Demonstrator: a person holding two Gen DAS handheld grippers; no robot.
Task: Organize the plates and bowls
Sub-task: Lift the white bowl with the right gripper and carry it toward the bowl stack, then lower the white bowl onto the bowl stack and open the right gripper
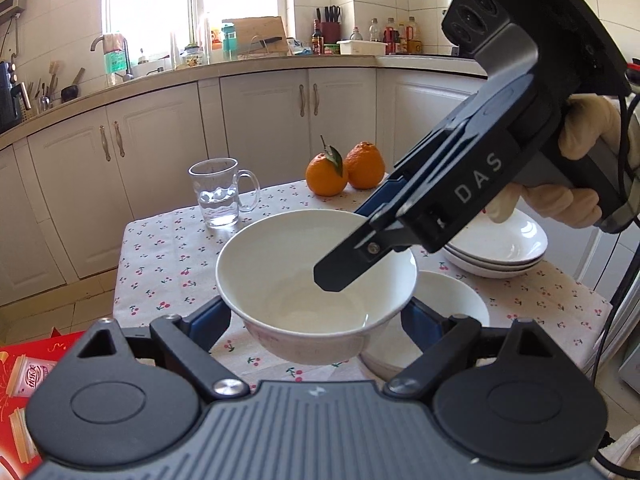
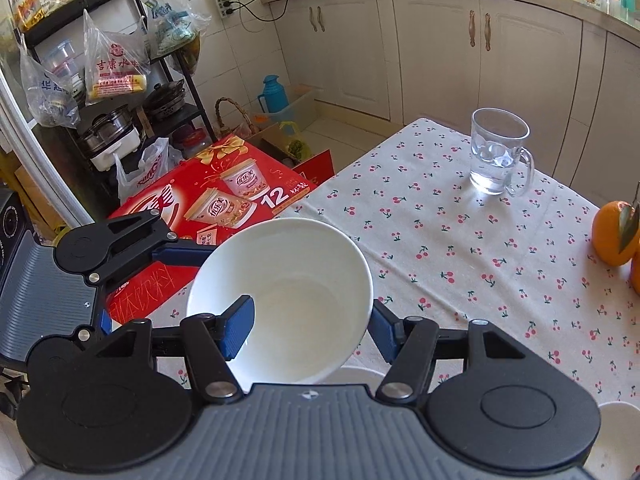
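Observation:
A white bowl [image 1: 316,280] hangs above the cherry-print table [image 1: 160,248]. My right gripper [image 1: 362,236] is shut on its far right rim, one finger inside and one outside; the right wrist view shows the bowl [image 2: 288,304] with a blue pad [image 2: 238,330] inside it. My left gripper [image 1: 316,322] is open, its blue pads to either side of the bowl's lower wall, apart from it. A second white bowl [image 1: 452,300] sits on the table just right of the held one. A stack of white plates [image 1: 500,248] lies behind that.
A glass mug [image 1: 218,192] with water stands at the table's far left. Two oranges [image 1: 344,170] sit at the far edge. A red drinks carton [image 2: 208,208] lies on the floor left of the table. Kitchen cabinets [image 1: 160,152] stand behind.

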